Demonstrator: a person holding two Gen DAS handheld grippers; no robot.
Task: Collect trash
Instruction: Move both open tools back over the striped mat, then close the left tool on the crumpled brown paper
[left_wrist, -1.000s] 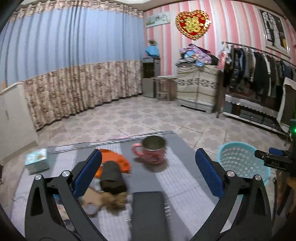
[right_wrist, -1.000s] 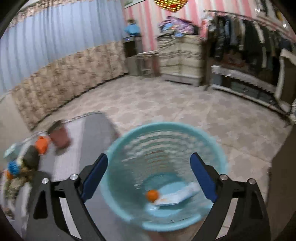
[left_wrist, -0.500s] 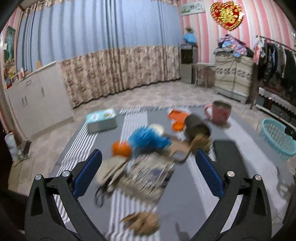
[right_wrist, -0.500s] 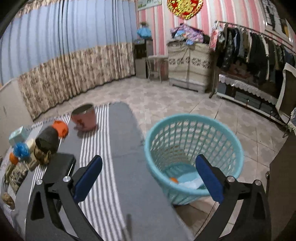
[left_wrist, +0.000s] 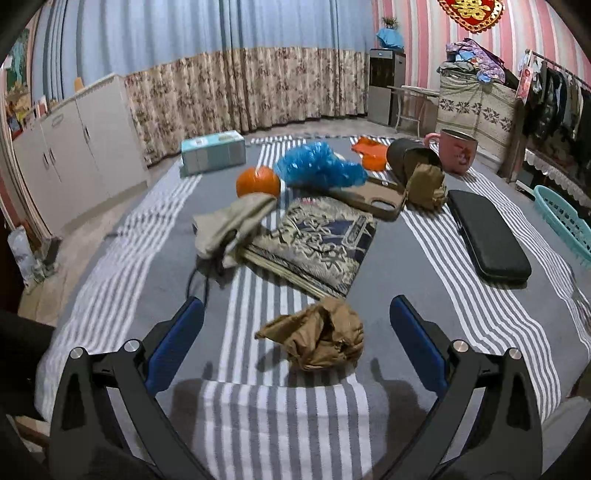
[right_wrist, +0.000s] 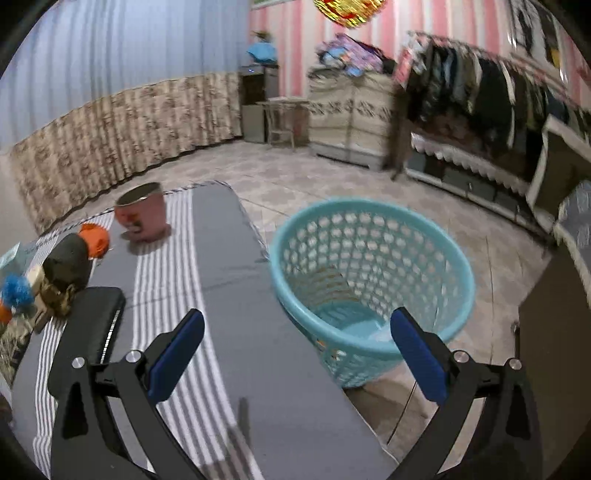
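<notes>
Striped grey table cloth under crumpled brown paper, patterned book, black case, pink mug, tissue box.

Cluttered striped cloth in a curtained room.
A pink mug stands beside a tipped dark cup; a black case lies apart from a patterned book and tissue box.

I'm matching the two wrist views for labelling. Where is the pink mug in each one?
Left wrist view: the pink mug stands upper right, at the far end of the striped cloth.
Right wrist view: the pink mug stands at middle left, left of the teal basket.
Shared landmark: the black case, nearer the camera than the mug.
</notes>
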